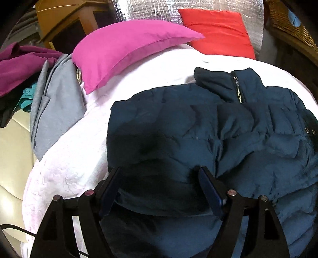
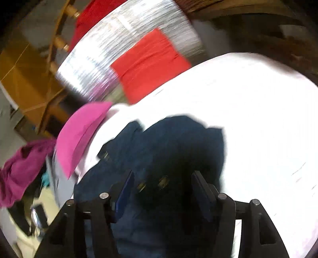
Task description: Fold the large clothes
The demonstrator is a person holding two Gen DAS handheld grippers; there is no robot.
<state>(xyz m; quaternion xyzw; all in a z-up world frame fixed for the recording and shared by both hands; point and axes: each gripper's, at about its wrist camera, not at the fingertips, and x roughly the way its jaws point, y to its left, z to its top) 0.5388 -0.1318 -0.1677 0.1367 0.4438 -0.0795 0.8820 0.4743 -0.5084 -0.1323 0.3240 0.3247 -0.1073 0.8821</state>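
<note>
A dark blue padded jacket (image 1: 198,129) lies spread on a white bed cover (image 1: 79,148), its zipped collar at the far end. My left gripper (image 1: 160,172) hovers just over the jacket's near left part with its jaws wide apart, so it is open and the cloth lies below it, not pinched. In the blurred right wrist view the jacket (image 2: 169,142) lies bunched on the white cover (image 2: 258,119). My right gripper (image 2: 163,175) is over it, open, with the pads apart and not pressing on the fabric.
A pink pillow (image 1: 123,51) and a red pillow (image 1: 218,29) lie at the far end of the bed. A grey garment (image 1: 55,103) and a purple one (image 1: 19,65) are piled at the left. Behind stand wooden furniture (image 1: 65,17), a silver foil sheet (image 1: 143,10) and a wicker basket (image 1: 288,21).
</note>
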